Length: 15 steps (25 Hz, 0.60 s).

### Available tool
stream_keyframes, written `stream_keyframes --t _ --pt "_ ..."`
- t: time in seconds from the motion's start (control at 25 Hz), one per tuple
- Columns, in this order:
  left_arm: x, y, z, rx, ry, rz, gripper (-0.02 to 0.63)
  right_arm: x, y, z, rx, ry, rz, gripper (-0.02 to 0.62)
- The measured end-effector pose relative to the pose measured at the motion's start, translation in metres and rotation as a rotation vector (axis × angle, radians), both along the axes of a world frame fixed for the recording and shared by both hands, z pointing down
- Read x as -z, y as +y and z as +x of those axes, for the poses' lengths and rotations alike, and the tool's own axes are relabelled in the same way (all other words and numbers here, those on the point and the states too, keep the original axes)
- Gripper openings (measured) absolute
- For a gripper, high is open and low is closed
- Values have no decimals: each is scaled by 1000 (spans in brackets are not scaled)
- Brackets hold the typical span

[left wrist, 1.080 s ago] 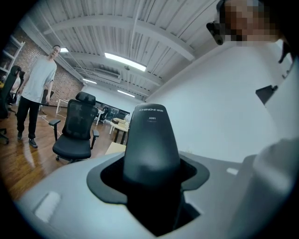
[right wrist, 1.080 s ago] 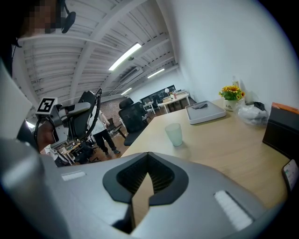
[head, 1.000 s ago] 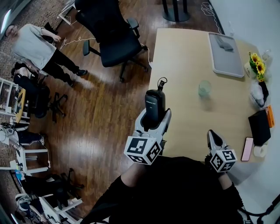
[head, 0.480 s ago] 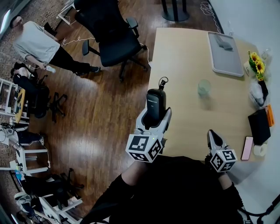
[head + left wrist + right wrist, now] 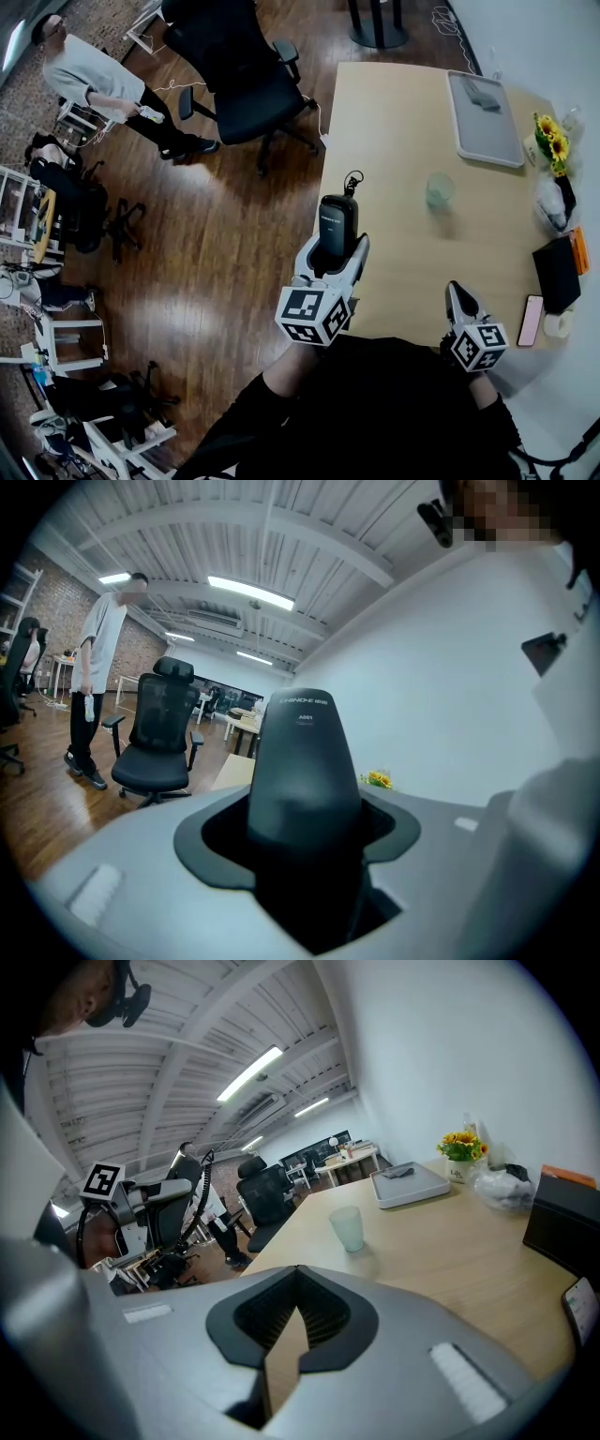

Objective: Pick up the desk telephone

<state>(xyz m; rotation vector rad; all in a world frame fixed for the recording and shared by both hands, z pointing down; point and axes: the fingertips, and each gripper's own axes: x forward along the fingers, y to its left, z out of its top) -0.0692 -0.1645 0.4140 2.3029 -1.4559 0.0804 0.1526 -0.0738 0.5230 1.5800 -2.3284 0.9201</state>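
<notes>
A black telephone handset [image 5: 337, 225] stands between the jaws of my left gripper [image 5: 335, 251], held in the air over the left edge of the wooden desk [image 5: 403, 122]. A short cord [image 5: 350, 178] curls from its far end. In the left gripper view the handset [image 5: 302, 761] fills the gap and the left gripper [image 5: 305, 855] is shut on it. My right gripper [image 5: 459, 295] hovers over the near part of the desk. In the right gripper view the right gripper [image 5: 298, 1309] has its jaws together with nothing between them.
On the desk are a translucent cup [image 5: 438, 189], a grey tray [image 5: 483, 117], sunflowers [image 5: 551, 139], a black box [image 5: 556, 272], a smartphone [image 5: 530, 319] and a tape roll [image 5: 559, 323]. A black office chair [image 5: 239, 80] and a person [image 5: 94, 84] are on the floor to the left.
The person at the far left has walked and turned. My left gripper with the handset has drifted very slightly right. The right gripper has stayed where it was.
</notes>
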Motion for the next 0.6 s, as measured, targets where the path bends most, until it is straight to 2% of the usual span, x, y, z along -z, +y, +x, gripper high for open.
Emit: stream_keyframes --t 0.6 --pt "-61 -16 -13 6 -68 -96 262 -1 9 3 -18 26 -16 2"
